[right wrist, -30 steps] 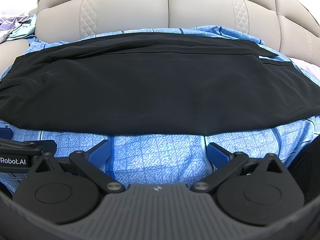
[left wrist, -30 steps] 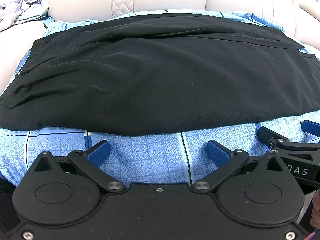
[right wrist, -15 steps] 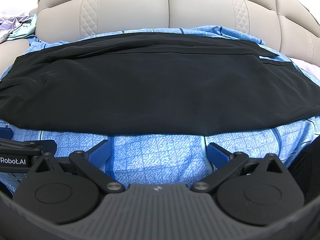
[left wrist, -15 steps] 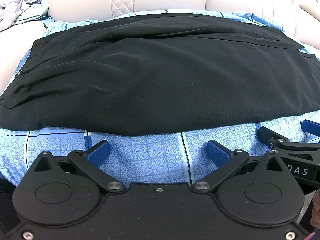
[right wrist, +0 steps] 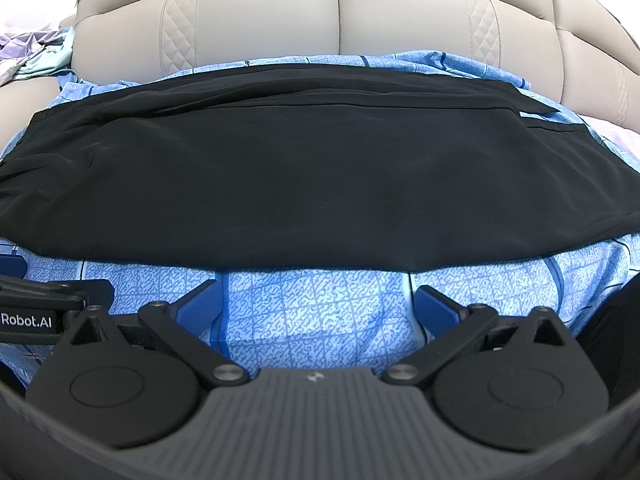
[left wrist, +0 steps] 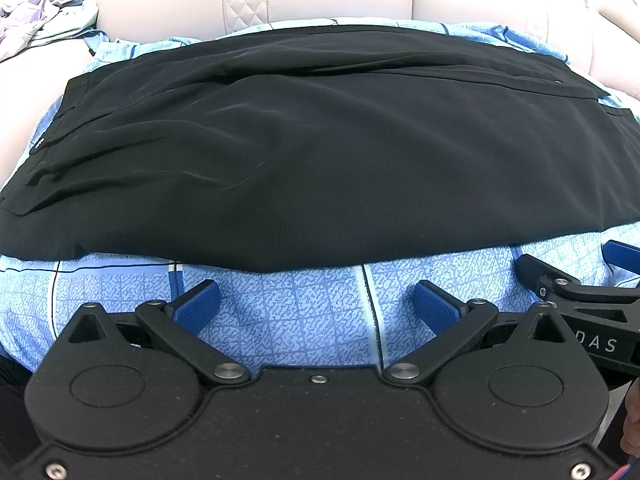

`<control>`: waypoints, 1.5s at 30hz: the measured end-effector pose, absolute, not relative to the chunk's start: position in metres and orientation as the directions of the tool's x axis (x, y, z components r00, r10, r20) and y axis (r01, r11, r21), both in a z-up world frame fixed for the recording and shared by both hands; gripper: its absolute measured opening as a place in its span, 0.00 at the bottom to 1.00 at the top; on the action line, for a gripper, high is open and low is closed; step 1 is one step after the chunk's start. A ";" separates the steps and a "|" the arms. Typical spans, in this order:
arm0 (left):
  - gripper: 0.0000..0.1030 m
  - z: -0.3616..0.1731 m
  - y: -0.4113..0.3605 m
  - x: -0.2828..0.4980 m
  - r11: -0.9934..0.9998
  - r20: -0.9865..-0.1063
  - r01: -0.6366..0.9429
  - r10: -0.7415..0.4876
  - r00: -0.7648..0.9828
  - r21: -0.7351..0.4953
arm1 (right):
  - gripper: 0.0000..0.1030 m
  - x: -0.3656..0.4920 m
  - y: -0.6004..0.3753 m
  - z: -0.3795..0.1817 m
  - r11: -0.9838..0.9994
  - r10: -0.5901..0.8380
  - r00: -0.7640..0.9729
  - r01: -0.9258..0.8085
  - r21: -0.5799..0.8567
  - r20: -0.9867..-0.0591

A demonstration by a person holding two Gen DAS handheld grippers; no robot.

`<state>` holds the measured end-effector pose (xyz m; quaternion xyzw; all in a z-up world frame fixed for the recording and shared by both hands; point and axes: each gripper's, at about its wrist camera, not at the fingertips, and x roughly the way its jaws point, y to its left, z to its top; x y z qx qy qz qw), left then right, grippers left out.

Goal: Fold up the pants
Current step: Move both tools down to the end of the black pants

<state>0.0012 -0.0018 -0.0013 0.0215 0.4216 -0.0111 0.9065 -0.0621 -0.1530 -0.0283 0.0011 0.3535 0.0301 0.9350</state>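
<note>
A pale beige leather sofa (right wrist: 336, 36) fills the far side of both views, its backrest split into padded cushions by deep vertical seams. Panels of diamond quilting (right wrist: 176, 28) run down the cushions, one near the left seam and another (right wrist: 484, 20) toward the right. A blue bedsheet (right wrist: 312, 312) with a mottled print and a grid of darker and lighter stripes is spread over the seat, its far edge rumpled against the backrest. At the far left, on the sofa, lies a crumpled heap of lilac and pale green cloth (left wrist: 36, 20). Bright, even light washes the leather almost white in the upper corners.
</note>
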 end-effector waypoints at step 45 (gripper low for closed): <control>0.96 0.063 0.231 0.391 0.766 -0.806 -0.638 0.328 0.493 -0.078 | 0.72 0.341 -0.345 0.022 0.817 -0.219 0.614 0.540 0.202 -0.758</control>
